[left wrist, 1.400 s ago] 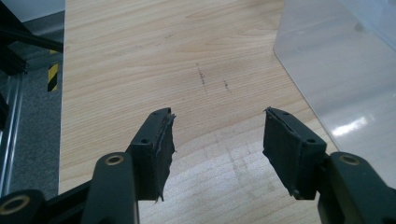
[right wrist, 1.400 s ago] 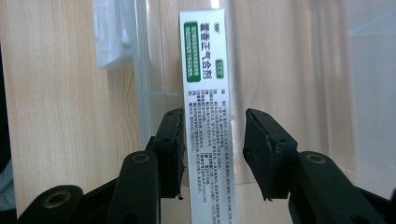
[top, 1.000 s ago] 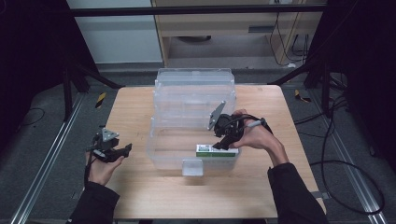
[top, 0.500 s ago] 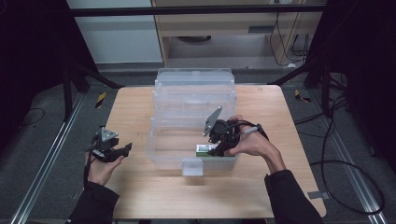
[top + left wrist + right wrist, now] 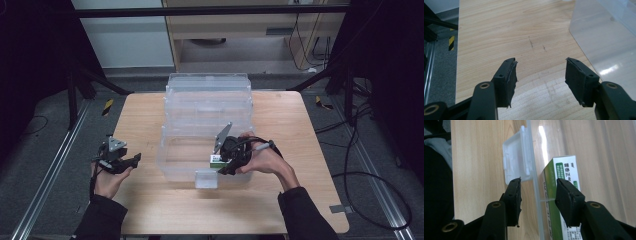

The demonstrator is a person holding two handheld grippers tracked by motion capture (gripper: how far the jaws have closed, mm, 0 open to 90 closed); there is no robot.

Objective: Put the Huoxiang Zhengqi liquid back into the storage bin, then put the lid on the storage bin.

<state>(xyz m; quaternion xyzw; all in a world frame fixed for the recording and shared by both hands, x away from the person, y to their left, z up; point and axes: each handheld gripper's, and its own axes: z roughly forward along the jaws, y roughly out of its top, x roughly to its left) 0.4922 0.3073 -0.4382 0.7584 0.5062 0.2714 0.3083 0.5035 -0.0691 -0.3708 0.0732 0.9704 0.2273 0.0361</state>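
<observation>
My right tongs [image 5: 226,162] have sunk to the clear bin's [image 5: 172,162] front wall; half-open, they straddle wall and green box [image 5: 564,195], gripping neither. Left tongs [image 5: 127,161] idle, open and empty.

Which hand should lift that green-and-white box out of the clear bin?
Right. The right gripper already sits at the box by the bin's front wall; the left gripper waits open over bare table.

The left gripper [image 5: 134,159] rested low at the near left, jaws apart with nothing between them, held in the left hand [image 5: 107,177]. The right gripper [image 5: 222,165] reached leftward at centre, tilted down, jaws partly apart, gripped by the right hand [image 5: 262,160].
</observation>
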